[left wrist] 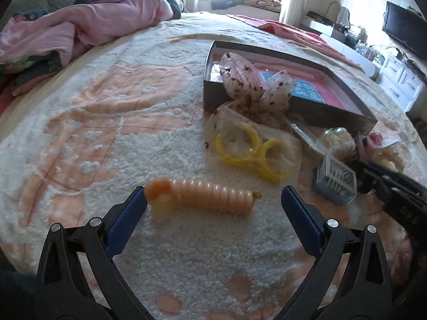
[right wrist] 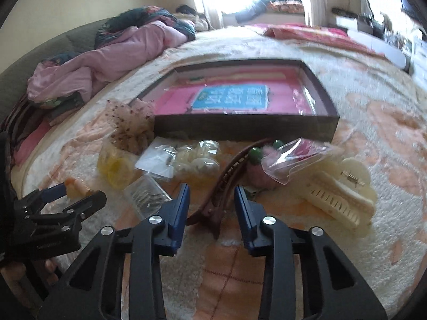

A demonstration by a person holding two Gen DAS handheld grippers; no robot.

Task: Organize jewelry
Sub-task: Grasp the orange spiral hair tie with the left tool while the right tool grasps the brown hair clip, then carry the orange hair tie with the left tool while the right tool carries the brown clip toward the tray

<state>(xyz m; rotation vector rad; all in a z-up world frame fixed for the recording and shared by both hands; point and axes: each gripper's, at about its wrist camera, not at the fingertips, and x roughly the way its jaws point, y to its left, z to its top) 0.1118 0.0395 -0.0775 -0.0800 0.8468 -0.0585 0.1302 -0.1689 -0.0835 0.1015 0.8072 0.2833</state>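
Bedspread (left wrist: 88, 122), fluffy cream w/ peach pattern, fills both views; we work on it, a pink quilt (left wrist: 88, 24) bunched at the far end. One dark shallow tray (right wrist: 245, 129) sits mid-bed, lined in pink w/ a blue card; apart from a floral fabric bow (left wrist: 248, 80) draped over its near wall, it looks unfilled, so we judge sorting as barely begun, nearly everything left to do.

Loose items lie in a row in front of the tray: one cream claw clip (right wrist: 344, 197), one brown barrette (right wrist: 221, 186), one peach spiral hair tie (left wrist: 213, 197), one bag of yellow rings (left wrist: 250, 152) (approx. three rings), one small clear box of pins (left wrist: 336, 181), plus a few more clear packets we can't count for sure.

Our left gripper (left wrist: 213, 202) has its jaws wide apart, straddling the spiral tie; one pad is at or near its orange end, contact unclear. Our right gripper (right wrist: 212, 198) has its jaws narrowed around the barrette, gaps visible each side, not clamped yet.
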